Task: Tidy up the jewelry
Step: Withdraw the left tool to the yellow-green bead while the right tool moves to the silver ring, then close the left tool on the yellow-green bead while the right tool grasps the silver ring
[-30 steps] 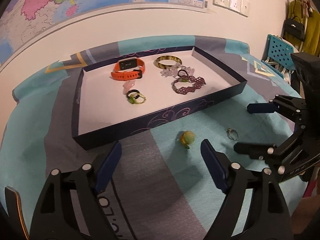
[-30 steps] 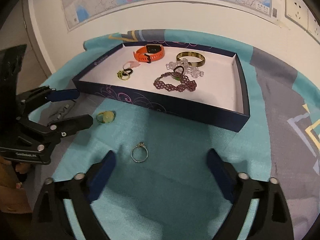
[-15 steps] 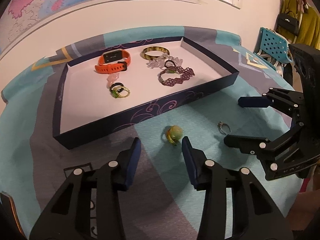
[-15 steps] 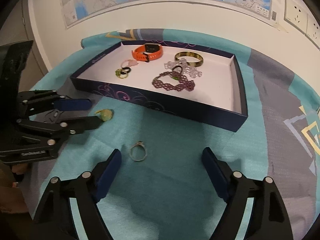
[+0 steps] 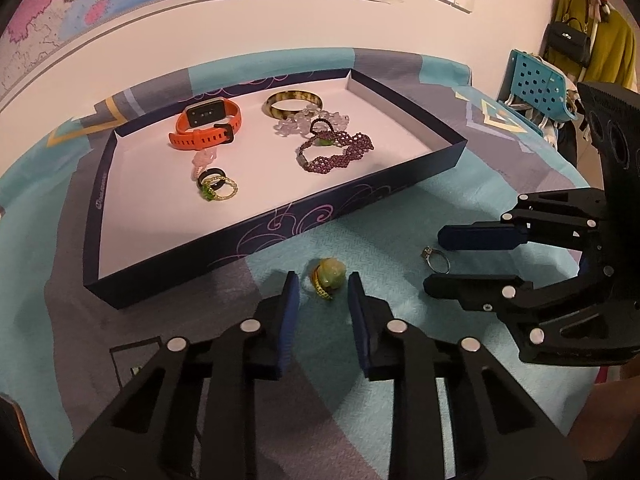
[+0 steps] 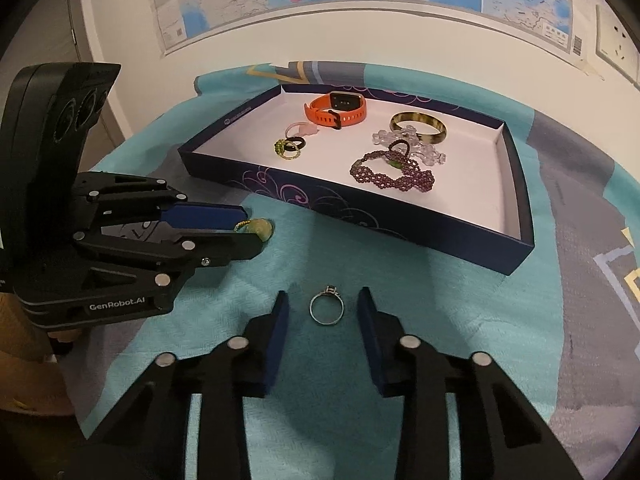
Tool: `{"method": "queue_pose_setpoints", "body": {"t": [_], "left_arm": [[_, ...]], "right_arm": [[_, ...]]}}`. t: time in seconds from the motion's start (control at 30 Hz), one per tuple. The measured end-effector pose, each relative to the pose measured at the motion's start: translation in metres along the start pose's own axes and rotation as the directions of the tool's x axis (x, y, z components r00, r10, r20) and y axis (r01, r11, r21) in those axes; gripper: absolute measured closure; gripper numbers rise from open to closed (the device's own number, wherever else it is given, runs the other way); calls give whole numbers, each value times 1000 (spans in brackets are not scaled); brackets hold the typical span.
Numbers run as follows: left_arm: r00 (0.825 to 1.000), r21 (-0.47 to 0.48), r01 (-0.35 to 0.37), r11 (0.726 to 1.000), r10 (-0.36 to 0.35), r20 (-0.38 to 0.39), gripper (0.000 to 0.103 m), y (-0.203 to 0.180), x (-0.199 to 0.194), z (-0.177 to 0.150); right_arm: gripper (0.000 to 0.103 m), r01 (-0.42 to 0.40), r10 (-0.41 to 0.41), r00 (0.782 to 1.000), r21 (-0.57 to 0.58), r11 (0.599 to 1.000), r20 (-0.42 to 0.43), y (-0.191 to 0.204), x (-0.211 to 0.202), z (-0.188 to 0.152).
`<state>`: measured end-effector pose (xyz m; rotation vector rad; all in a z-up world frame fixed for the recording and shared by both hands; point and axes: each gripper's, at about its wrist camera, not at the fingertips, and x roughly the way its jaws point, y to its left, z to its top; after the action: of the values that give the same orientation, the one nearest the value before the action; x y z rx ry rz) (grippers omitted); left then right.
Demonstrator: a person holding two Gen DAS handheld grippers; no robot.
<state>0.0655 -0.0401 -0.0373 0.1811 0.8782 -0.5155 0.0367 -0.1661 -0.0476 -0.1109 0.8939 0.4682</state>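
Your left gripper has just been closing and brackets the green-stone ring on the cloth, pads not yet touching it. Your right gripper has likewise been narrowing around the silver ring, gaps on both sides. Beyond them, the navy tray holds the orange watch, bangle and purple beaded bracelet.

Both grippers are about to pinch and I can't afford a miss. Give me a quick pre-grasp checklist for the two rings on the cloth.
1. Green stone ring between left gripper fingers, jaws just been closing: ok.
2. Left pads pressing on it: not ok, gaps show.
3. Silver ring centred in right gripper, jaws just been closing: ok.
4. Right pads touching it: not ok, gaps both sides.
5. Grippers apart from each other: ok.
6. Bare floor in tray for both rings: ok.
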Motion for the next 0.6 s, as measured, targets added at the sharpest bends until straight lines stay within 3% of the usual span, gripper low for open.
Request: {"method": "queue_pose_setpoints", "body": {"t": [0.17, 0.6], "left_arm": [[1000, -8, 8, 1000, -8, 0, 84, 1, 0, 0], [1000, -27, 23, 999, -23, 3, 95, 3, -3, -3]], "right_arm": [[87, 11, -11, 1000, -7, 1000, -1, 0, 0, -1], [87, -19, 18, 1000, 26, 999, 17, -5, -4, -3]]}}
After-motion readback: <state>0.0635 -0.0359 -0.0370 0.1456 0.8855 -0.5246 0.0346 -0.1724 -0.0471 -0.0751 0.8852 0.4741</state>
